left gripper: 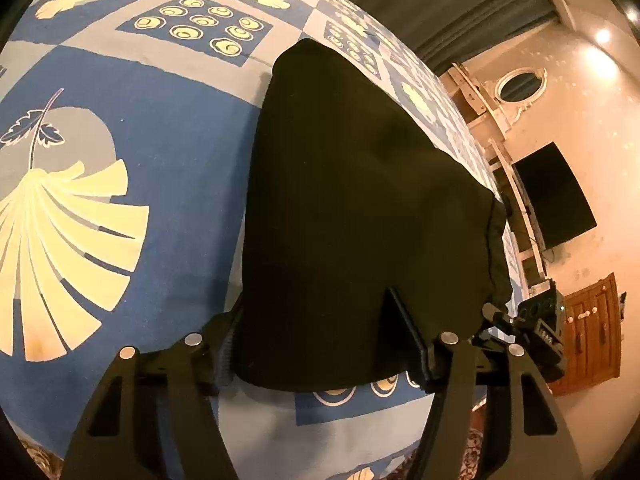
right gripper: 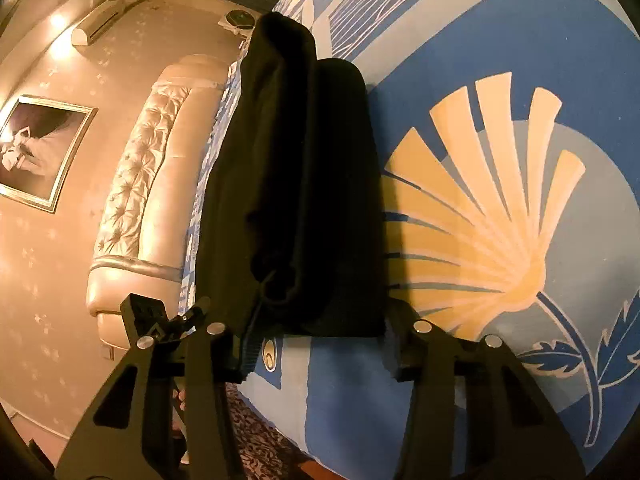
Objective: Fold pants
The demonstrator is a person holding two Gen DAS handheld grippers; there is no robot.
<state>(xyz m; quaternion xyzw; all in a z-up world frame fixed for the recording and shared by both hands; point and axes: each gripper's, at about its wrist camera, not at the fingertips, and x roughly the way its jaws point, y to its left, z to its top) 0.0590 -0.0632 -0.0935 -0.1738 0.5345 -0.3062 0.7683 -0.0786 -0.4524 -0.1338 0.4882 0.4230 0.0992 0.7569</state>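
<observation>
Black pants (left gripper: 352, 208) lie centre frame on the blue patterned bedspread (left gripper: 168, 184), already doubled into a thick stack. Soft, limp and light by the look; likely to sag, so best taken at the near edge corners.

Left gripper (left gripper: 320, 344) straddles that near edge, fingers spread; whether the pads bite cloth, I cannot tell. Right gripper (right gripper: 316, 340) likewise. Dark fabric hides layers, waistband and fingertips.

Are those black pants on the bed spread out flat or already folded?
Folded. The black pants lie as a compact stack on the bedspread, one layer atop another, with no legs stretched out.
</observation>
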